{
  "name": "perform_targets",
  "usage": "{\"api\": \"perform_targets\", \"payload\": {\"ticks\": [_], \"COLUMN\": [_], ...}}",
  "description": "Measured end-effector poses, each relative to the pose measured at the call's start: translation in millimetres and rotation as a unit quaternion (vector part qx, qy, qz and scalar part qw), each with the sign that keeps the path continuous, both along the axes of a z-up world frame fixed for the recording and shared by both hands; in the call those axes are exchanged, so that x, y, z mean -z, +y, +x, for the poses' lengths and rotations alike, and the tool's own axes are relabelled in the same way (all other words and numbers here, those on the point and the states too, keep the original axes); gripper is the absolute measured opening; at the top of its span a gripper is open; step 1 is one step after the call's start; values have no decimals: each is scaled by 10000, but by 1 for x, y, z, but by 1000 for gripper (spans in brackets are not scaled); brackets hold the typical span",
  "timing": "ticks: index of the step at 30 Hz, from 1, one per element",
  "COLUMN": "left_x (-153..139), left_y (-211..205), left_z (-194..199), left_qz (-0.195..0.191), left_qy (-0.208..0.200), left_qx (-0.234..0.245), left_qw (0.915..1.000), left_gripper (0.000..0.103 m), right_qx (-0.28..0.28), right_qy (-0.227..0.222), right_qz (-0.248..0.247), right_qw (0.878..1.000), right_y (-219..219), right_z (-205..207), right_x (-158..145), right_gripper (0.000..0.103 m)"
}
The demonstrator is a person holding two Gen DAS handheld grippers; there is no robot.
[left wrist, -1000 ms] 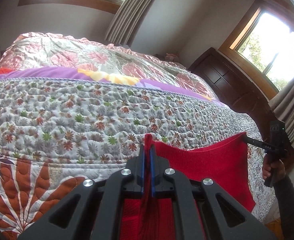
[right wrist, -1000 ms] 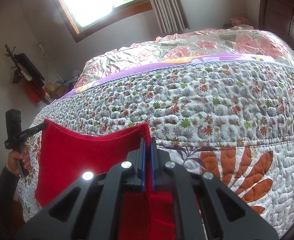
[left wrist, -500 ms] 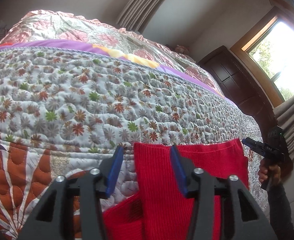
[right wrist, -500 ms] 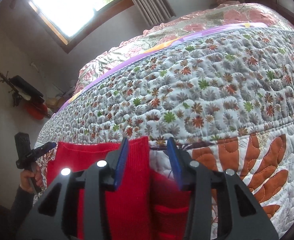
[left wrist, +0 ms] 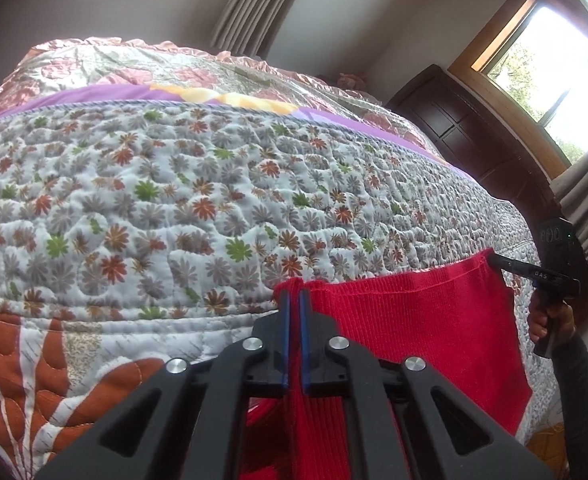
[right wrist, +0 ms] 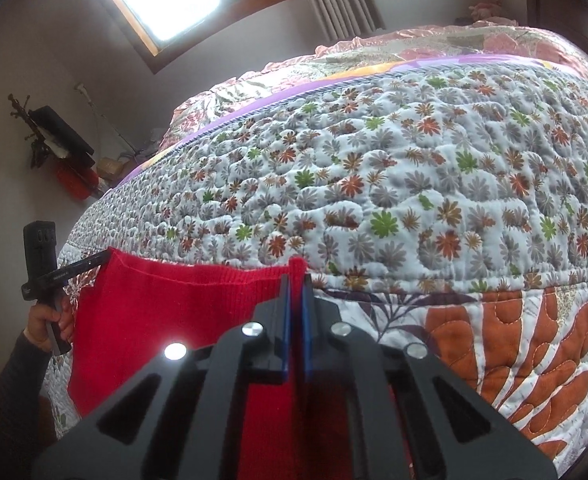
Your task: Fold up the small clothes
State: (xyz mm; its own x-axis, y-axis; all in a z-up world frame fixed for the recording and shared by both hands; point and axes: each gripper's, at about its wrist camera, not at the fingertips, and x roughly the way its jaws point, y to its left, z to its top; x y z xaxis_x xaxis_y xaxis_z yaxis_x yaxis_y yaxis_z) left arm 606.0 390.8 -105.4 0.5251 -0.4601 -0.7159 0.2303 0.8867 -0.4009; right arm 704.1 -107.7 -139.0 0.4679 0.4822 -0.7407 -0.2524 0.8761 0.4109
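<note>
A red knit garment (left wrist: 414, 320) hangs spread against the near side of the bed, its top edge level with the mattress rim. My left gripper (left wrist: 294, 294) is shut on the garment's left top corner, a pinch of red cloth standing up between the blue pads. In the right wrist view my right gripper (right wrist: 296, 278) is shut on the other top corner of the red garment (right wrist: 165, 312). Each view shows the opposite gripper at the far corner: the right gripper (left wrist: 498, 260) and the left gripper (right wrist: 103, 256), each held by a hand.
A flowered quilt (left wrist: 173, 200) covers the wide bed (right wrist: 414, 200). A dark wooden cabinet (left wrist: 474, 132) stands beside it under a window (left wrist: 554, 60). Curtains (left wrist: 245, 0) hang behind. A wall shelf with dark items (right wrist: 61, 140) is at the left.
Both grippers were shut on the red cloth a second ago, stood open over it half a second ago, and are shut again on its top corners, stretching the edge.
</note>
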Motion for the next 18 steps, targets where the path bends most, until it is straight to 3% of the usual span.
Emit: {"api": "perform_targets", "payload": {"ticks": [6,10,12,13,15,16,17,18], "left_x": [-16,2,10,9,-1,-11,-23,-35], "left_y": [10,15,17,18,22,21,19,15], "left_z": [0,7,7,5,-2,-9,-20,-33], "left_qz": [-51,413,422,339,353,550,689,700], "left_qy": [-166,241,441,481,422,278,7,-266], "left_qx": [-208,-512,-635,-698,-844,-975,-1029,-944], "left_qw": [9996,9975,9961,9958,9949,9933,9923,9927], "left_gripper": [3,3,5,8,16,40,50,51], "right_qx": [233,354,375,406,459,543,538,493], "right_qy": [-239,-28,75,98,116,-52,-249,-401], "right_qz": [165,-22,-122,-28,200,183,141,158], "right_qw": [9993,9994,9992,9991,9987,9983,9981,9979], "right_y": [-13,-14,-12,-13,-17,-20,-20,-20], "right_z": [1,7,8,7,-4,-13,-25,-38], "right_x": [-10,7,18,18,11,2,-8,-17], "right_gripper": [3,3,6,9,36,38,38,38]}}
